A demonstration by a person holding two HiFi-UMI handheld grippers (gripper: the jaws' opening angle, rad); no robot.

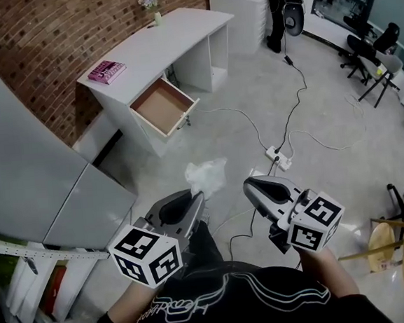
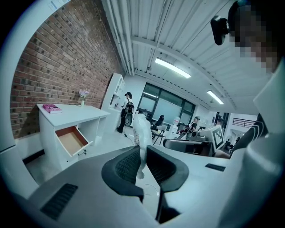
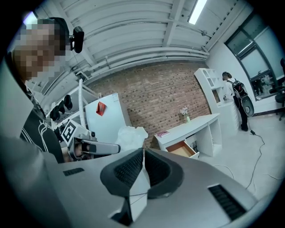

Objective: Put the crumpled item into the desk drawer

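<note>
In the head view the crumpled white item (image 1: 207,176) hangs in front of me above the floor, with my left gripper (image 1: 198,195) shut on its lower end. The left gripper view shows the crumpled white item (image 2: 141,130) pinched upright between the dark pads of my left gripper (image 2: 143,153). The white desk (image 1: 170,37) stands ahead against the brick wall, its drawer (image 1: 162,106) pulled out and showing a bare brown bottom. My right gripper (image 1: 249,183) is level beside the left one, its jaws together with nothing between them. From the right gripper view the drawer (image 3: 181,149) is ahead to the right.
A pink book (image 1: 106,71) and a small flower vase (image 1: 154,10) sit on the desk top. A power strip (image 1: 279,159) with cables lies on the floor to the right of my path. A grey cabinet (image 1: 41,171) stands at left, a wooden stool (image 1: 385,243) at right.
</note>
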